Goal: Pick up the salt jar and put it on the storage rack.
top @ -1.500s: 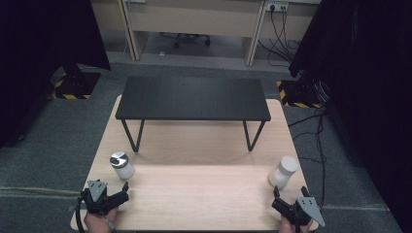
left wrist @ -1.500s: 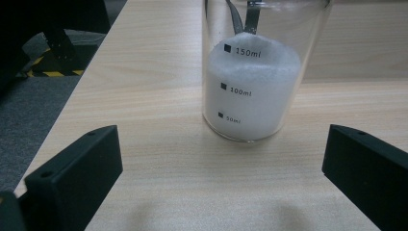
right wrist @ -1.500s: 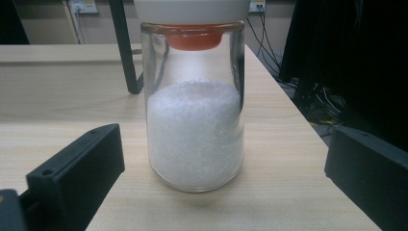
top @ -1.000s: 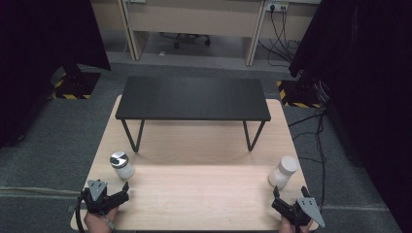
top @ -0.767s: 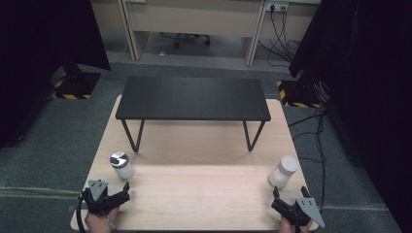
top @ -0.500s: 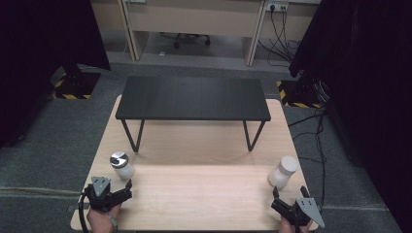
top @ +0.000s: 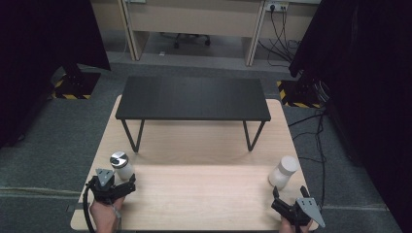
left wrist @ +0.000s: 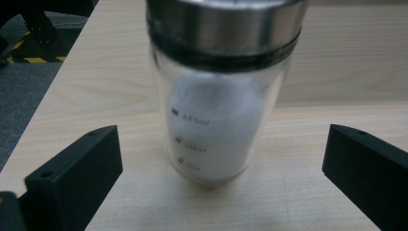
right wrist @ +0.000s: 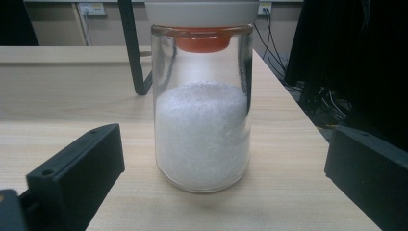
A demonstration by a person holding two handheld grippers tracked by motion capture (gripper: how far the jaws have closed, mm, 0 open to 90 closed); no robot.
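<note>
A glass jar with a steel lid [top: 120, 165] [left wrist: 219, 96] stands upright at the table's front left, holding white powder and marked with volume lines. My left gripper [top: 118, 187] [left wrist: 216, 183] is open just in front of it, jaws wide on either side without touching. A second glass jar with a white lid and orange insert [top: 283, 172] [right wrist: 202, 101] stands upright at the front right, about half full of white granules. My right gripper [top: 286, 208] [right wrist: 216, 183] is open a little short of that jar, jaws apart and clear of the glass.
A low black bench [top: 193, 98] on thin metal legs spans the far half of the light wooden table [top: 204, 187]. Grey carpet surrounds the table, and cables [top: 316, 131] trail on the floor at the right.
My left gripper has crept forward and slightly right toward the steel-lidded jar. The right gripper and both jars have stayed put.
</note>
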